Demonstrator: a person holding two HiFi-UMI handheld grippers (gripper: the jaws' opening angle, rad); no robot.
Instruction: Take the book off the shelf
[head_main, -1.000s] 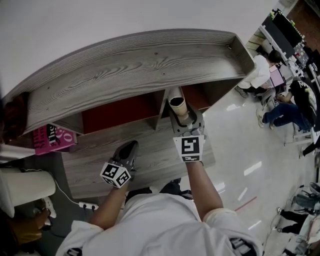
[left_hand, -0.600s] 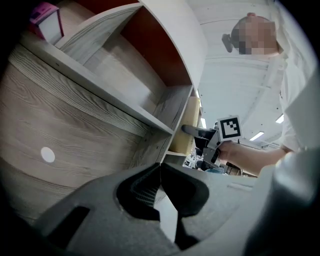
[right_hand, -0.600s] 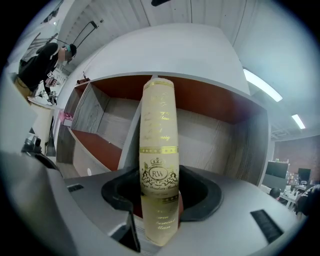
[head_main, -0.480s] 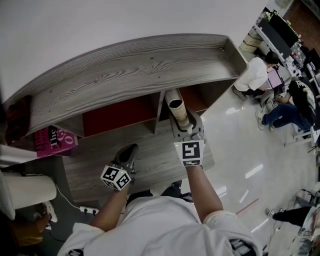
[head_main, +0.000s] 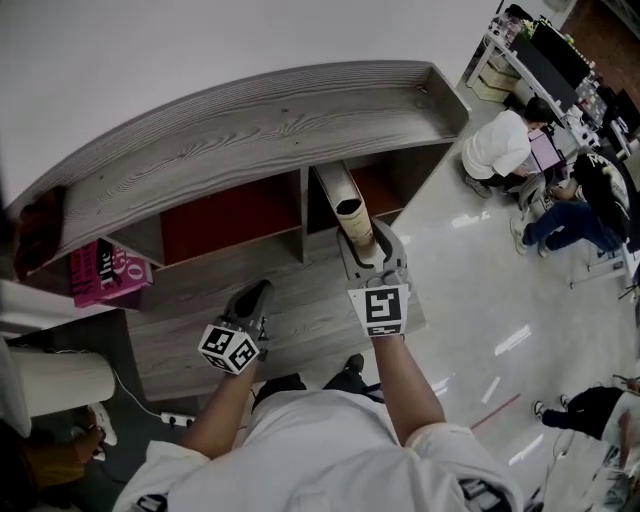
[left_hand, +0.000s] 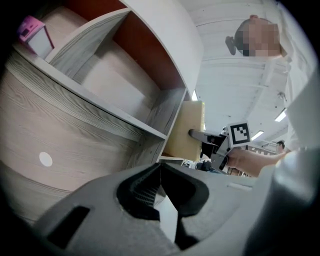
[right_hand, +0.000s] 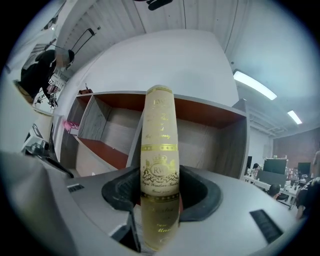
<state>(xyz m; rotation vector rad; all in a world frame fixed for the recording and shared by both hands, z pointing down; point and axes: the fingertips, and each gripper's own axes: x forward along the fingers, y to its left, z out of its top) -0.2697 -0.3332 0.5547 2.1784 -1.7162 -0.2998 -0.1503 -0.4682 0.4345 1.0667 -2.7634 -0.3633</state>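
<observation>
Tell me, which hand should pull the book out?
Right. The right gripper, jaws just closing tighter, grips the cream book in the shelf; the left gripper is shut, empty and off to the side.

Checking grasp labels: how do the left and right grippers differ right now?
The left gripper has its jaws together and empty; the right gripper has jaws that have just been closing and clamp the cream book. The left gripper hangs back over the lower board; the right gripper reaches nearer the shelf compartments. Both face the shelf.
</observation>
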